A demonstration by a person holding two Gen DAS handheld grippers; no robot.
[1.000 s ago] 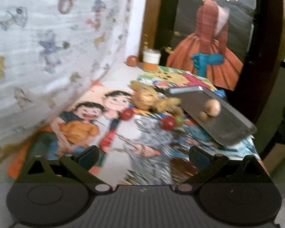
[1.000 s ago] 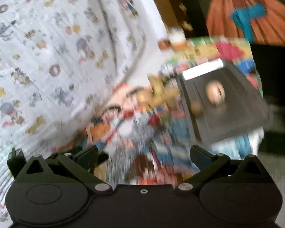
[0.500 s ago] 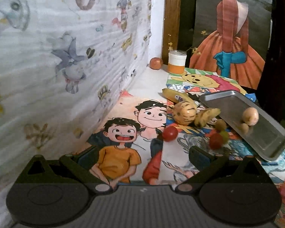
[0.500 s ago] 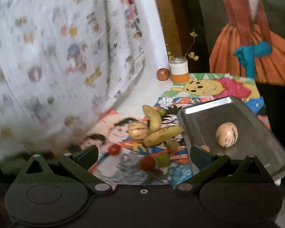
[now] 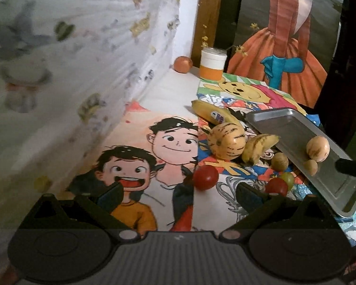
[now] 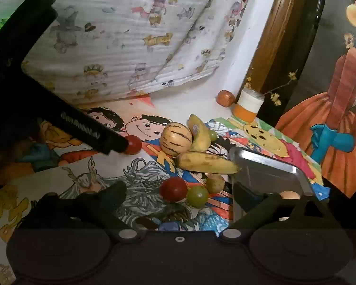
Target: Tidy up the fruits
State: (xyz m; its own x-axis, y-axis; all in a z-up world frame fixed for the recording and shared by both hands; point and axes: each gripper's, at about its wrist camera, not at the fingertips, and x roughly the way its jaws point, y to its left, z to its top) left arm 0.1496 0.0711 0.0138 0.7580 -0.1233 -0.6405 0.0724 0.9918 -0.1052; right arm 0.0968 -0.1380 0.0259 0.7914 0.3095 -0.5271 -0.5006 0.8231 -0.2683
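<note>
My left gripper [image 5: 178, 194] is open just short of a red tomato [image 5: 205, 177], which lies ahead between its fingers. Behind the tomato are a striped yellow melon [image 5: 226, 140] and two bananas [image 5: 258, 147]. The metal tray [image 5: 294, 128] on the right holds a round striped fruit [image 5: 318, 148] and a small brown one [image 5: 310, 167]. My right gripper [image 6: 178, 196] is closing with a second red tomato [image 6: 173, 188] and a green fruit [image 6: 197, 196] between its jaws; the pads do not touch either. A brown fruit [image 6: 214, 182] lies just beyond.
An orange-and-white jar [image 5: 213, 65] and a reddish fruit [image 5: 183, 64] stand at the back by a wooden frame. A printed cloth [image 6: 130, 35] hangs along the left side. The cartoon-print table cover [image 5: 168, 95] ends just right of the tray.
Both grippers have come lower and closer to the fruit. The right view has rolled, and a left gripper finger now shows in it beside the first tomato.
</note>
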